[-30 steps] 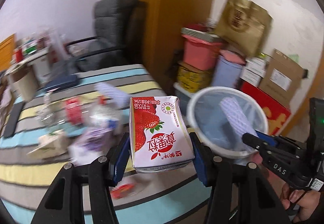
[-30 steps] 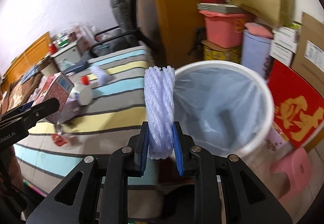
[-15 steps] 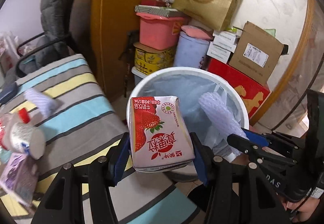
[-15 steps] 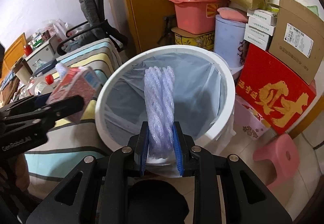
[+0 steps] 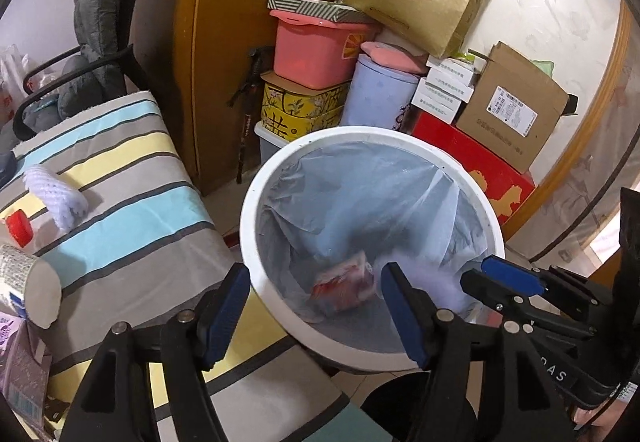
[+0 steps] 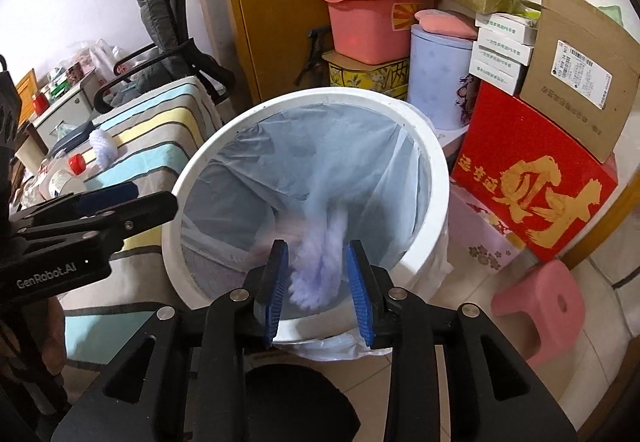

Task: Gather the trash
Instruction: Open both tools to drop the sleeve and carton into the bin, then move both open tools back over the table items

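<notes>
Left tool [image 5: 316, 306] is standing wide open over the white bin [image 5: 256, 178], gripping nothing; the red-and-white carton [image 5: 344, 284] is lying blurred inside the bin's liner. Right tool [image 6: 318, 282] is also standing apart, pads clear of the purple foam net [image 6: 320, 262], which is showing blurred between the pads, over the liner (contact with the liner cannot be told). Beside the bin, the striped bed [image 5: 120, 178] is carrying a second foam net [image 5: 56, 196], a red-capped bottle [image 5: 18, 228] and further litter. Boxes are stacked behind the bin
</notes>
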